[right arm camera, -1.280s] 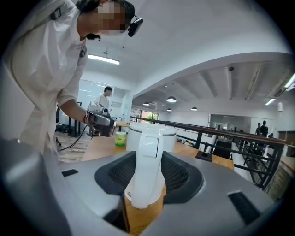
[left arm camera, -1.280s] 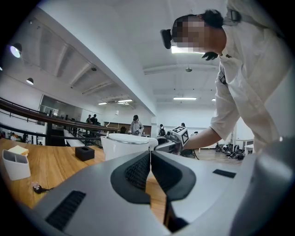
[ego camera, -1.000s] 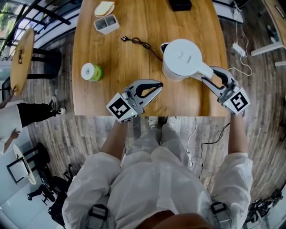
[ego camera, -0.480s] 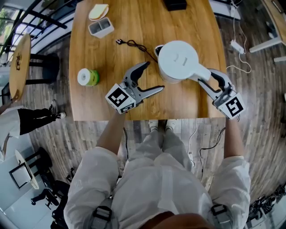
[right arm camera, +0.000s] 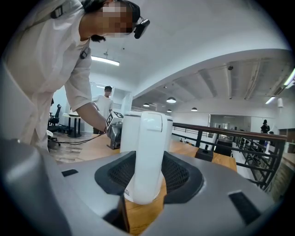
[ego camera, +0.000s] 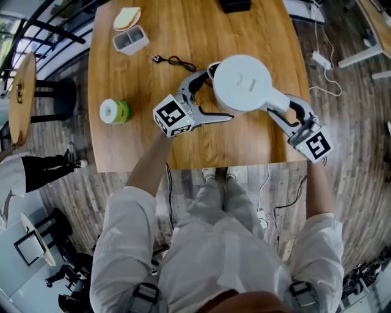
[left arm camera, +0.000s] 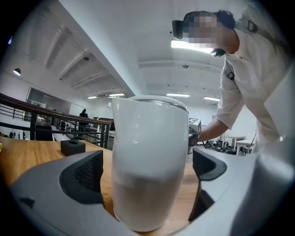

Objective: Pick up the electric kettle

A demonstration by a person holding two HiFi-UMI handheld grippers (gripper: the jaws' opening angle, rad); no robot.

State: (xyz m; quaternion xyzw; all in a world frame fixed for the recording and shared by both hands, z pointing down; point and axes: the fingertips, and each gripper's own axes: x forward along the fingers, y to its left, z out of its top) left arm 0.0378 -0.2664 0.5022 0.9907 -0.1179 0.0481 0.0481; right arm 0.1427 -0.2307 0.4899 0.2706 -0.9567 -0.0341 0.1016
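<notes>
Squarely on the near half of the wooden table point(ego camera: 143, 140), the white electric kettle point(ego camera: 243, 82) is seen upright with its lid shut, its handle jutting toward four o'clock in the head view. That handle is clamped by the right gripper point(ego camera: 286, 111), which is brought in from four o'clock. In the right gripper view its dark ribbed pads are pressed against both sides of the handle.

At the kettle's eight o'clock, the left gripper point(ego camera: 217, 95) is held with its jaws opening wide. The kettle's body is framed between them, one jaw reaching round the far side and the other along the near side. In the left gripper view a narrow gap is shown between each pad and the white wall, so the body is straddled but not squeezed.

Farther out, a black cord point(ego camera: 177, 61) is trailed from the kettle toward ten o'clock. A green roll point(ego camera: 114, 112) is set well apart at nine o'clock, and a grey container point(ego camera: 130, 40) lies beyond it near the table's far left corner. A black block point(ego camera: 235, 5) is placed at twelve o'clock by the far edge.
</notes>
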